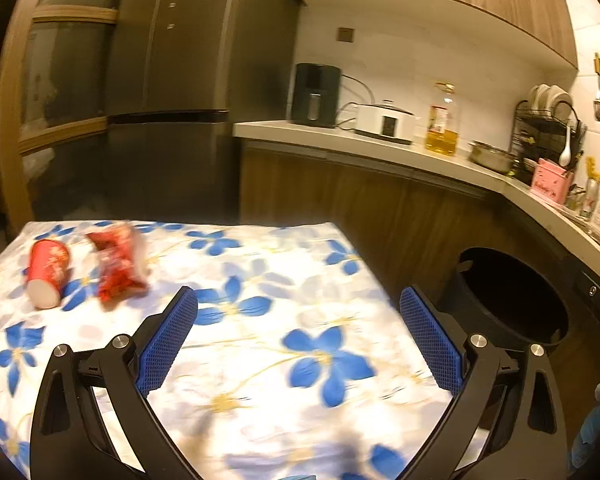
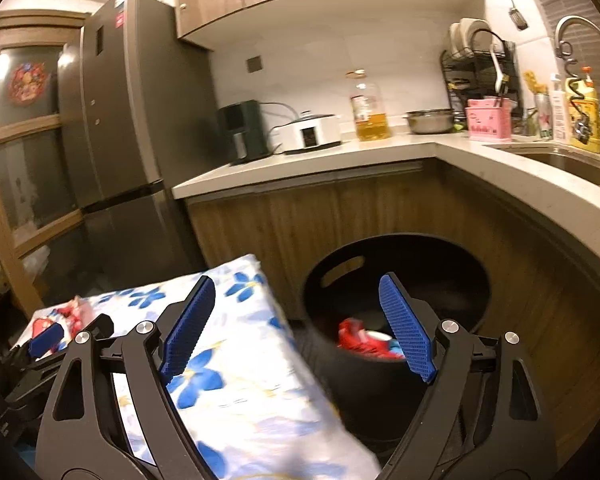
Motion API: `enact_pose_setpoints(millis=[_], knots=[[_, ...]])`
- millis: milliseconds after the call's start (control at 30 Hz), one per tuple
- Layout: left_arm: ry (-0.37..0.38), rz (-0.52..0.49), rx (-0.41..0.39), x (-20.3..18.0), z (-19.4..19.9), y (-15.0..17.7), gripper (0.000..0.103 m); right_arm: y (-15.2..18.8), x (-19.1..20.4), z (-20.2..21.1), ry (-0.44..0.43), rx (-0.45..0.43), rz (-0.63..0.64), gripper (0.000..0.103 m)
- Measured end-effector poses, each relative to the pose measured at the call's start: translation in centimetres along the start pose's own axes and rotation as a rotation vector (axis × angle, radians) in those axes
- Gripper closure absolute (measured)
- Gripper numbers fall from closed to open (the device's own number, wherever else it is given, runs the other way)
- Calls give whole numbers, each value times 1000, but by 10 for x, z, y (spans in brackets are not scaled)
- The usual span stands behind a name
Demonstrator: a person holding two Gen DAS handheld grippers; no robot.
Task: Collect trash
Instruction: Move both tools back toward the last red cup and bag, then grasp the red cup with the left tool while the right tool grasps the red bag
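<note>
A red paper cup [image 1: 48, 274] lies on its side at the far left of the floral tablecloth [image 1: 260, 320], with a crumpled red wrapper [image 1: 118, 266] beside it. My left gripper [image 1: 298, 296] is open and empty, above the table to the right of them. A black bin [image 2: 396, 304] stands on the floor right of the table; red trash [image 2: 360, 340] lies inside it. My right gripper [image 2: 296, 284] is open and empty, above the table edge and the bin. The left gripper [image 2: 48, 338] shows at the lower left of the right wrist view, near the cup and wrapper [image 2: 70, 314].
A grey fridge [image 1: 172, 92] stands behind the table. A counter [image 2: 340, 156] runs along the wall with a kettle, a cooker, an oil bottle [image 2: 370, 108], a metal bowl, a dish rack and a sink [image 2: 572, 164]. The bin also shows in the left wrist view [image 1: 512, 300].
</note>
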State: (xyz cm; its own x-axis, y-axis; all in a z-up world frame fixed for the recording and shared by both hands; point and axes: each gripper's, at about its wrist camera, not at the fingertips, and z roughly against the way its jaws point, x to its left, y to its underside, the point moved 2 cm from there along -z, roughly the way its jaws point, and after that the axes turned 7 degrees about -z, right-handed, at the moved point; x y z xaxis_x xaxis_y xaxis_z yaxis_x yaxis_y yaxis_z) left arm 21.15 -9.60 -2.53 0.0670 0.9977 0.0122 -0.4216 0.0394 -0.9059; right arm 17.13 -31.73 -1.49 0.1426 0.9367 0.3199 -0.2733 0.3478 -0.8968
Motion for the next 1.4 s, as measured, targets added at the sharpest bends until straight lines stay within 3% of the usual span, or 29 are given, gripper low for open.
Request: enact_pose_setpoints(millis=[733,1000,1400], knots=[[-346,122,12,176,23,29,6,74,175,-41,-252,120,123,20],[-410,156,16,216,17,31,6,94,225,-60,-313,155,158,20],[-443,201,21,256,0,28,6,121,291,-111,-382,248,202,20]])
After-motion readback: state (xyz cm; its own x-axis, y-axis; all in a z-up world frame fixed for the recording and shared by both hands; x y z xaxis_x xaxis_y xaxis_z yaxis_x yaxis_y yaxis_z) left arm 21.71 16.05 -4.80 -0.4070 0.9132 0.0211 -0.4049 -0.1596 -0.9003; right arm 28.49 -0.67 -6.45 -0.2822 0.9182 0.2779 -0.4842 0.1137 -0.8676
